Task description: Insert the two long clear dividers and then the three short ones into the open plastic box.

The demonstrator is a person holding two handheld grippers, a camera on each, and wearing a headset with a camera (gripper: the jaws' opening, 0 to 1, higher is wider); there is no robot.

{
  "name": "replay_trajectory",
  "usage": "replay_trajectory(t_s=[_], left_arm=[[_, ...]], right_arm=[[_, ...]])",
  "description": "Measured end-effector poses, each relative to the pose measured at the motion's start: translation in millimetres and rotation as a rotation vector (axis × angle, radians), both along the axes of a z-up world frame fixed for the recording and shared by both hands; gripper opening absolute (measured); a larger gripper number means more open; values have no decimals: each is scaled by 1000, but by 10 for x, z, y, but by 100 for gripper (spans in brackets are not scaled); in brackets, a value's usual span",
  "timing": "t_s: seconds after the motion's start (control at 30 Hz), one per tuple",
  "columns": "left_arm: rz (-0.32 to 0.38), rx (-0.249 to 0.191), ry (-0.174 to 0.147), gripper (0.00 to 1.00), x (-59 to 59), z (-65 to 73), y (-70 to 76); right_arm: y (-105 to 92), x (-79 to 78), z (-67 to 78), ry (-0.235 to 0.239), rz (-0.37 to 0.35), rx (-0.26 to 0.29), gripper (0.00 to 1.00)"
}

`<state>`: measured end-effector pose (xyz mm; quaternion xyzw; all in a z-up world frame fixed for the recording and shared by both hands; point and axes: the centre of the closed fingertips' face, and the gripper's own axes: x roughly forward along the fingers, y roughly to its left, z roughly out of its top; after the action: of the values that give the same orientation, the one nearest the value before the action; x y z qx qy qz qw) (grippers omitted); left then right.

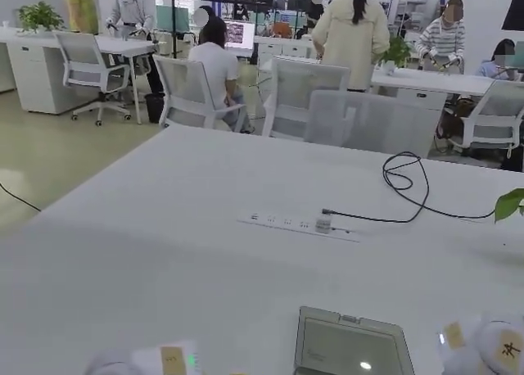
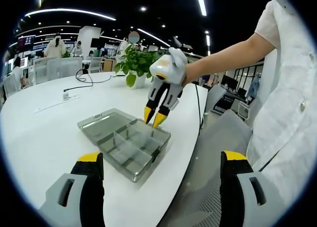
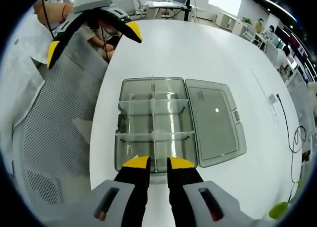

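We see a clear, glossy plastic box [image 3: 134, 122] with smooth see-through dividers [image 3: 153, 119], a smooth white worktop [image 3: 198, 48] with faint sheen, and a grey mesh-cloth chair [image 3: 54, 118].

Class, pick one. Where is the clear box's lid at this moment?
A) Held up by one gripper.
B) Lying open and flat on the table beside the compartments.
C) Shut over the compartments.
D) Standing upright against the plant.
B: in the right gripper view the lid lies flat on the white table, swung open beside the box.
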<state>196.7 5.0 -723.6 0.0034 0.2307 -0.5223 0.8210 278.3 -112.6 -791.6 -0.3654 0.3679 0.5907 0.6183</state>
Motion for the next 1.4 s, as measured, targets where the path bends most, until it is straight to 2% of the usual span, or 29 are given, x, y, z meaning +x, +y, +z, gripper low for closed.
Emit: replay_trajectory(t_s=[0.4, 0.67, 0.73, 0.93, 1.0, 1.1, 1.27, 1.4], left_arm=[[17, 17, -15, 100, 52, 19, 116], [26, 18, -19, 100, 66, 29, 174], [29, 25, -11, 100, 67, 14, 189], [40, 38, -22, 100, 96, 5, 245], [48, 39, -12, 100, 104, -1, 261], [50, 42, -15, 100, 108, -15, 273], [53, 58, -11, 100, 112, -73, 310], [61, 46, -8, 100, 118, -88, 314]], right_arm=[[-192, -86, 346, -34, -107, 107, 27], [-346, -159, 476, -57, -185, 169, 34], [-391, -192, 491, -60, -202, 181, 36], [-493, -274, 495, -60, -266, 226, 44], [-525, -300, 491, -61, -291, 247, 47], [-564, -346, 476, -61, -320, 268, 51], [-619, -404, 469, -61, -372, 332, 58], [-664, -470, 435, -52, -403, 373, 67]])
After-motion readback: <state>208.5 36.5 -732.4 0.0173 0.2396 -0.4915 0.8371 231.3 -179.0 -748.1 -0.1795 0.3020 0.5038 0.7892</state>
